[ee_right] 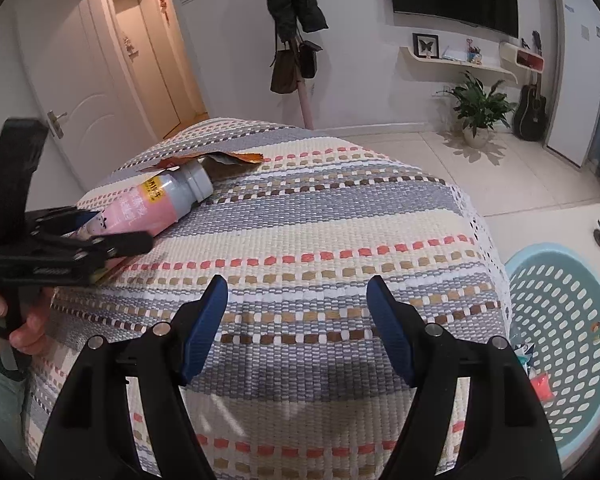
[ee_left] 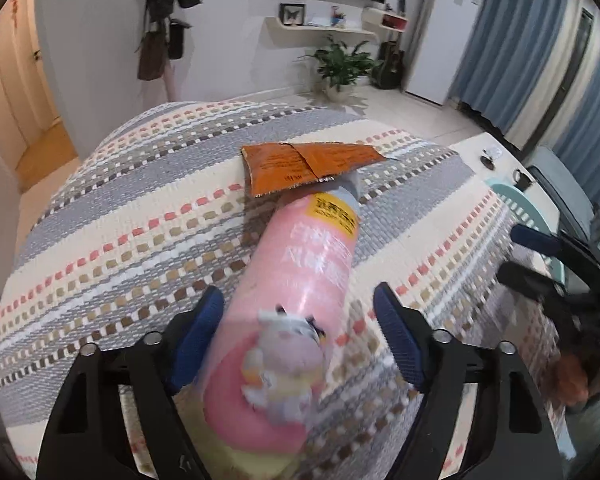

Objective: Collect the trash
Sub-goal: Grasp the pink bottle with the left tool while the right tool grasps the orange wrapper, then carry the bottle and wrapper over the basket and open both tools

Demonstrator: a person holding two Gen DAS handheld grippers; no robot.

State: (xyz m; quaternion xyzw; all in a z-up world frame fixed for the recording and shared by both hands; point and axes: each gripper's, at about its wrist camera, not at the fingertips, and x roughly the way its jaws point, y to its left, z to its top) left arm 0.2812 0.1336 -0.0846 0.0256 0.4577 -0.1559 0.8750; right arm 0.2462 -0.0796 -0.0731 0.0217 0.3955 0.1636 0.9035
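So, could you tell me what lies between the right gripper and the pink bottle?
Only bare striped tablecloth separates the right gripper from the pink bottle, per the right wrist view.

Soft, even indoor light fills both views, warmer in the hallway (ee_right: 140,40) behind the open door. The pink bottle (ee_left: 296,300) is smeared with motion blur near the lens. Fisheye distortion bulges the woven tablecloth (ee_right: 320,220), and black vignetting rounds every corner.
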